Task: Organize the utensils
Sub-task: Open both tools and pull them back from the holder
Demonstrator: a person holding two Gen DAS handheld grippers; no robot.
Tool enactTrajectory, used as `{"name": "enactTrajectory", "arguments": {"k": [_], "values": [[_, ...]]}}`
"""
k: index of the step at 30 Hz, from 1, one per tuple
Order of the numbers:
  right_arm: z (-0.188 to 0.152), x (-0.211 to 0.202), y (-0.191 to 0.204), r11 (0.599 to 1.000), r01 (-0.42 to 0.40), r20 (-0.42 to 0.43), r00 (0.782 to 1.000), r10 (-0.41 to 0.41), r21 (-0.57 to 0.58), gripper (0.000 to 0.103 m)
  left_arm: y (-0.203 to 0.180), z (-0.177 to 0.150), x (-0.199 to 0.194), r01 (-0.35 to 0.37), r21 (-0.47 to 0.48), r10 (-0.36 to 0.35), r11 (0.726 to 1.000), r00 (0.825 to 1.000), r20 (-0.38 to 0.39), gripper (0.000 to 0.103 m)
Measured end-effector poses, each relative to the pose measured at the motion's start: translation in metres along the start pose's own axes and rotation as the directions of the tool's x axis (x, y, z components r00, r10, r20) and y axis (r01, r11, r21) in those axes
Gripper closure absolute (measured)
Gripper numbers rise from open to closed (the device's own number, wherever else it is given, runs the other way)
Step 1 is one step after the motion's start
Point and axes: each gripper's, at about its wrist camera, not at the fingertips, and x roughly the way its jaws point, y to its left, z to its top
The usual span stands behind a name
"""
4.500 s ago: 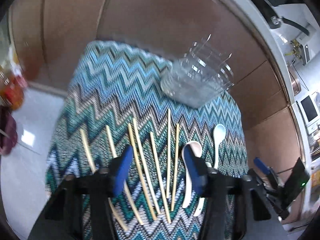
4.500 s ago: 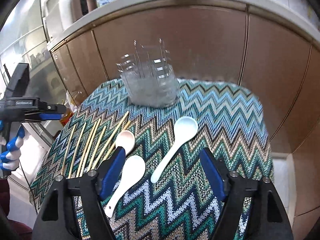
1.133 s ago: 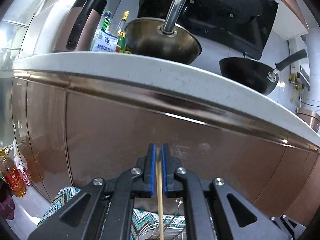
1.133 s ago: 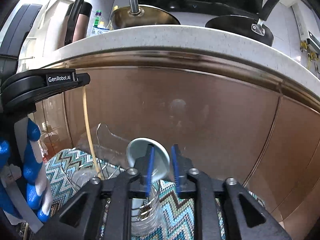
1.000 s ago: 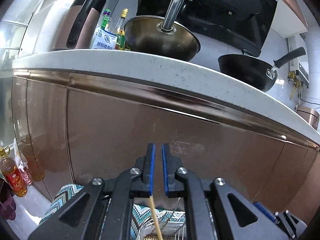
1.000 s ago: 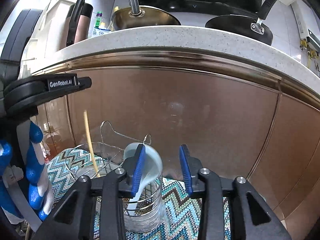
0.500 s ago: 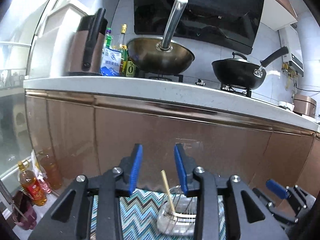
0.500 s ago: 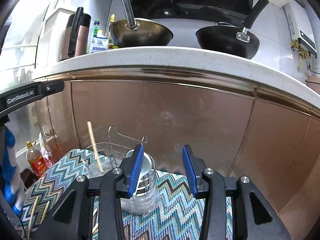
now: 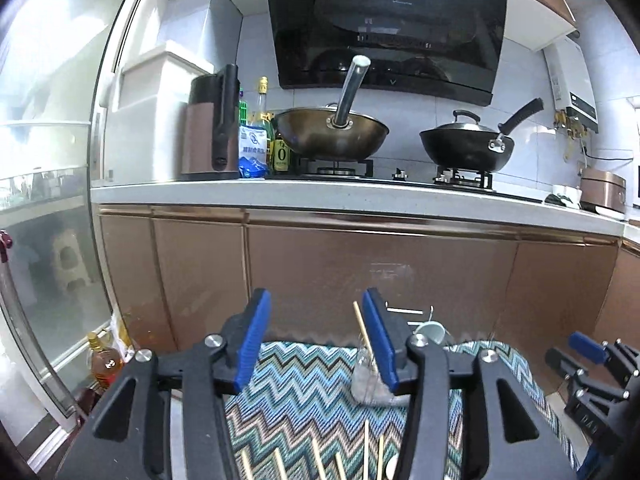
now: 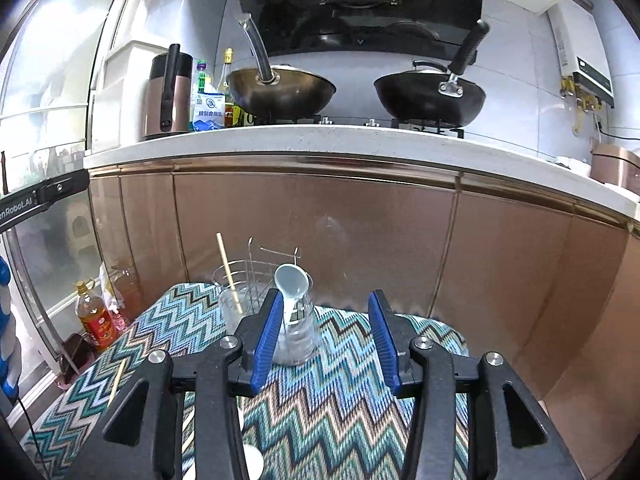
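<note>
The left gripper (image 9: 316, 340) hangs with its jaws spread wide and empty; a chopstick (image 9: 363, 330) leans in the clear holder (image 9: 366, 384) just inside its right jaw, with more chopsticks (image 9: 366, 454) lying on the zigzag cloth (image 9: 304, 384) below. The right gripper (image 10: 326, 340) is likewise agape and empty. Beyond its left jaw stands the holder (image 10: 296, 326), with a chopstick (image 10: 228, 272) in one compartment and a white spoon (image 10: 292, 284) in the other.

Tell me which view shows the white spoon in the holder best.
The right wrist view: the white spoon stands bowl-up in the clear utensil holder, unobstructed above the finger. In the left wrist view only its bowl peeks out beside the left hand-held gripper, small and partly hidden.
</note>
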Motion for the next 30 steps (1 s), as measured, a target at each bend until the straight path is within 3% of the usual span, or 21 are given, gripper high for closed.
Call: {"name": "enactTrajectory", "arguments": {"k": [13,21,30], "values": [[0.001,-0.089,0.005,1.000,0.008,0.067,0.998,-0.009,0.015,0.051,0.030,-0.015,-0.075,-0.049,0.015,0.049,0.999,0.999,0.000,0.050],[0.004,-0.126,0.005,0.999,-0.004,0.118,0.993,0.000,0.032,0.051,0.045,-0.020,-0.099,-0.100,0.023,0.099,0.995,0.995,0.021,0.050],[0.004,-0.140,-0.006,0.999,0.024,0.135,0.990,-0.029,0.044,0.050,0.064,-0.026,-0.104,-0.157,0.016,0.157,0.988,0.988,0.013,0.050]]}}
